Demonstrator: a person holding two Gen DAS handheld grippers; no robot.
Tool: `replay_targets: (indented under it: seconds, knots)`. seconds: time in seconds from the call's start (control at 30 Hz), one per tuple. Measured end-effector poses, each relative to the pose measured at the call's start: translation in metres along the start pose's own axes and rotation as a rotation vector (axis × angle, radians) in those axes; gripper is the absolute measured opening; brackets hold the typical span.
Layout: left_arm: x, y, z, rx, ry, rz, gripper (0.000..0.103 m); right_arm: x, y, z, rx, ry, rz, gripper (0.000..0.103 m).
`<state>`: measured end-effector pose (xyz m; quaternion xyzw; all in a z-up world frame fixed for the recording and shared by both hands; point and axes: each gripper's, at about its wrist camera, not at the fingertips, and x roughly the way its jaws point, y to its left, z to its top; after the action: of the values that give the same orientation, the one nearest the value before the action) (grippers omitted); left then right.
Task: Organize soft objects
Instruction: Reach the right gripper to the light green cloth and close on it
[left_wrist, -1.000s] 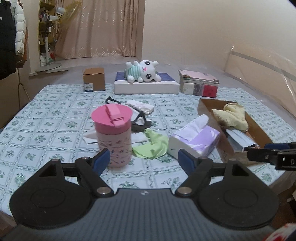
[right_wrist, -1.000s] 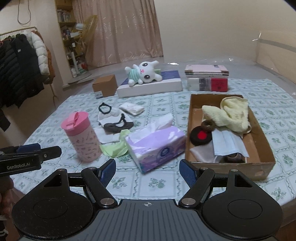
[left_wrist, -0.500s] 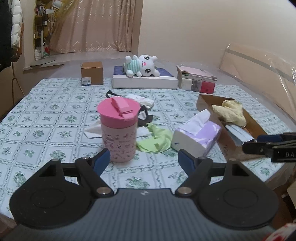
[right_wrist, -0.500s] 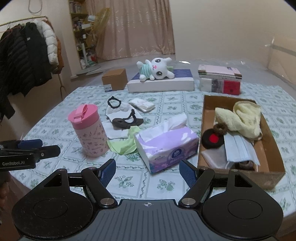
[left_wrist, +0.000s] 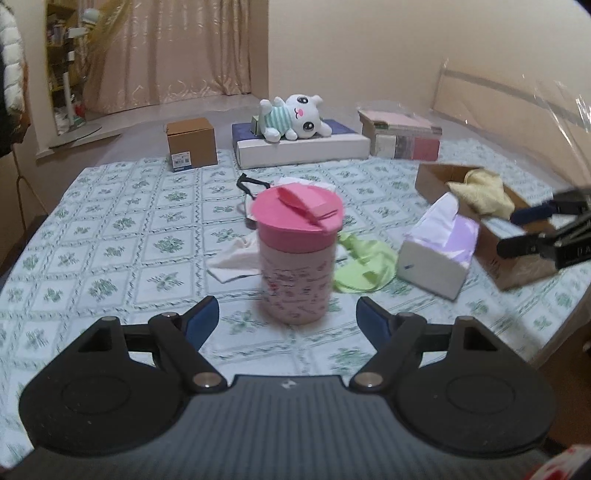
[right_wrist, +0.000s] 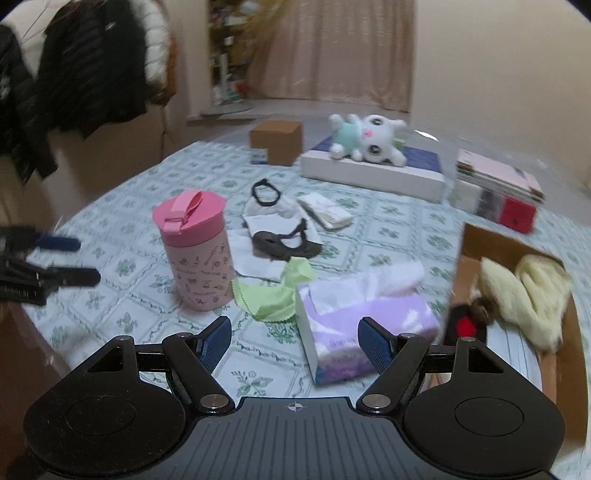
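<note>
1. Green cloth (right_wrist: 275, 291) is lying mid-frame, between pink cup (right_wrist: 195, 251) and tissue box (right_wrist: 364, 325), touching both.
2. Left gripper (left_wrist: 288, 317) is hovering wide apart, empty, facing the cup.
3. Right gripper (right_wrist: 295, 338) is gaping, holding nothing.
4. Cardboard box (right_wrist: 569, 350), right edge, is collecting soft items, evidently the destination.

Left wrist view: low over the near edge of the patterned tablecloth (left_wrist: 110, 229), facing the far wall; pink cup (left_wrist: 297, 254) close, frame centre; cardboard tray (left_wrist: 517, 258) at right edge.

Right wrist view: similar height, set further right, angled toward the upper-left coats; tissue box (right_wrist: 362, 325) close, lower centre; cup (right_wrist: 195, 251) centre left.

Shared: cup, tissue box (left_wrist: 439, 251), green cloth (left_wrist: 364, 264), plush rabbit (left_wrist: 291, 118), tray (right_wrist: 565, 350). Each view catches the other gripper at its edge: right gripper (left_wrist: 532, 229), left gripper (right_wrist: 74, 258).
</note>
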<state>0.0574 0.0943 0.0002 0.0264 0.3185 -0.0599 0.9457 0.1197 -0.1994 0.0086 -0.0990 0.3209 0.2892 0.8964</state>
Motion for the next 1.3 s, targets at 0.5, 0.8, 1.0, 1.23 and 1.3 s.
replay_targets:
  seconds: [0.5, 0.8, 1.0, 1.23, 1.3]
  knots:
    - [0.050, 0.074, 0.015, 0.154, 0.060, -0.003, 0.079, 0.104, 0.017, 0.045, -0.438, 0.212, 0.162, 0.075]
    - [0.099, 0.104, 0.024, 0.273, 0.098, -0.041, 0.079, 0.186, 0.011, 0.056, -0.530, 0.411, 0.228, 0.085]
    - [0.133, 0.115, 0.026, 0.283, 0.138, -0.098, 0.079, 0.225, 0.012, 0.056, -0.596, 0.508, 0.245, 0.088]
    - [0.168, 0.121, 0.032, 0.324, 0.170, -0.215, 0.079, 0.263, 0.007, 0.056, -0.573, 0.628, 0.273, 0.088]
    - [0.176, 0.121, 0.034, 0.357, 0.171, -0.242, 0.079, 0.266, 0.003, 0.060, -0.536, 0.624, 0.282, 0.085]
